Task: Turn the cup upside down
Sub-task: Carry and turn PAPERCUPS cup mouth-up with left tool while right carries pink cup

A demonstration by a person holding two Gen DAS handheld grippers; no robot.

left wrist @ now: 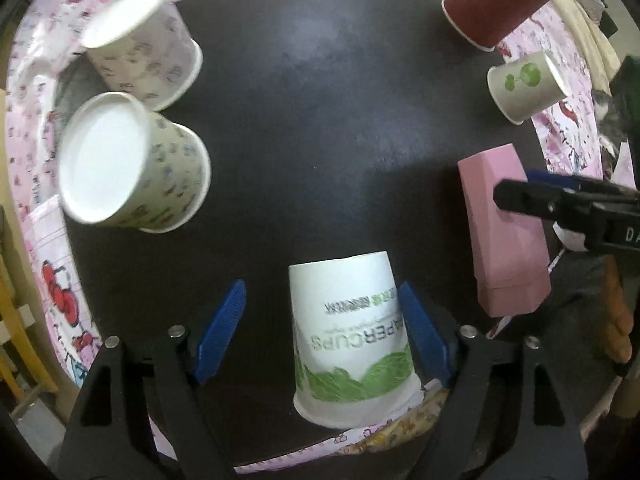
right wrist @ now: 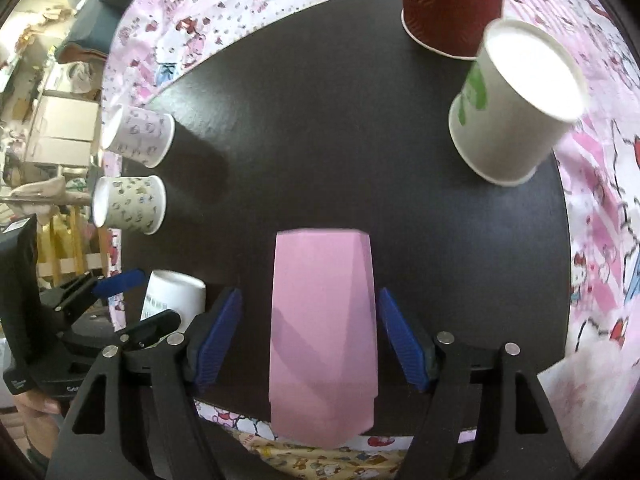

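A white paper cup with green print (left wrist: 352, 336) stands upside down at the near edge of the dark round table (left wrist: 320, 120). My left gripper (left wrist: 320, 332) is open, its blue pads either side of the cup, the right pad close to it. A pink faceted cup (right wrist: 324, 332) stands upside down at the near edge too. My right gripper (right wrist: 310, 336) is open around it with a gap on both sides. The pink cup (left wrist: 504, 236) and right gripper (left wrist: 560, 200) show in the left wrist view. The white cup (right wrist: 172, 296) and left gripper (right wrist: 120, 304) show in the right wrist view.
Two patterned paper cups (left wrist: 132, 164) (left wrist: 140, 44) stand upside down at the left. A dark red cup (left wrist: 492, 4) and a white cup with a green plant print (left wrist: 524, 84) stand upside down at the far right. A pink cartoon cloth (right wrist: 600, 200) surrounds the table.
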